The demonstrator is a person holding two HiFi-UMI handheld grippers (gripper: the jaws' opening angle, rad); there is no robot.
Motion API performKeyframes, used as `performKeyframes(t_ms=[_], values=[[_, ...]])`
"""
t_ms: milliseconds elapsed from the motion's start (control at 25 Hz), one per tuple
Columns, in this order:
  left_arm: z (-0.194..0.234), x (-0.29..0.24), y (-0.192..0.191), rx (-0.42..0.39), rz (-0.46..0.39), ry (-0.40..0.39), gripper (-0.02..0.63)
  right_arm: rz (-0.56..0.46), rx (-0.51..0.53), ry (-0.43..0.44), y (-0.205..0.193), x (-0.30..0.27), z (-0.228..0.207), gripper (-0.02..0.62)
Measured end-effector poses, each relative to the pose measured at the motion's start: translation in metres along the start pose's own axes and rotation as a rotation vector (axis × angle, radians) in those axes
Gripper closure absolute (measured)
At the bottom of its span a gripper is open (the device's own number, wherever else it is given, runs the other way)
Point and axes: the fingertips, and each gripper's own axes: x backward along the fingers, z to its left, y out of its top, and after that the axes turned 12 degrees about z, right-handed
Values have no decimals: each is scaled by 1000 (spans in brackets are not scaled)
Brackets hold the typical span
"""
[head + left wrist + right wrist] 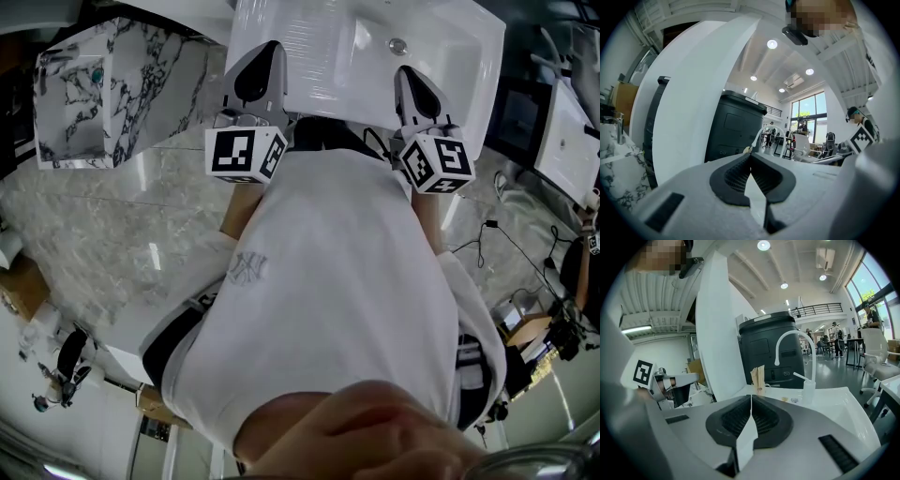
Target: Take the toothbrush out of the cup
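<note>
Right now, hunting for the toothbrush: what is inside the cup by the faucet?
A white toothbrush leans out of the cup; its lower end inside cannot be made out.

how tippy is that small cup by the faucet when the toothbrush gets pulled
Probably tippy: the cup looks narrow, translucent, likely light plastic. The toothbrush leans over its rim, so a sideways pull may lever it over. The glossy sink could let it slide.

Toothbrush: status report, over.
Left gripper shut, empty. Right gripper shut, empty. Toothbrush in cup on sink, untouched. Faucet arches over cup.
</note>
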Motion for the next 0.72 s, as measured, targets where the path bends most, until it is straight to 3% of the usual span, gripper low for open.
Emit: performKeyframes(t_ms=[720], values=[[-15, -43, 21, -52, -29, -7, 589, -36, -24, -19, 14, -4, -42, 580]])
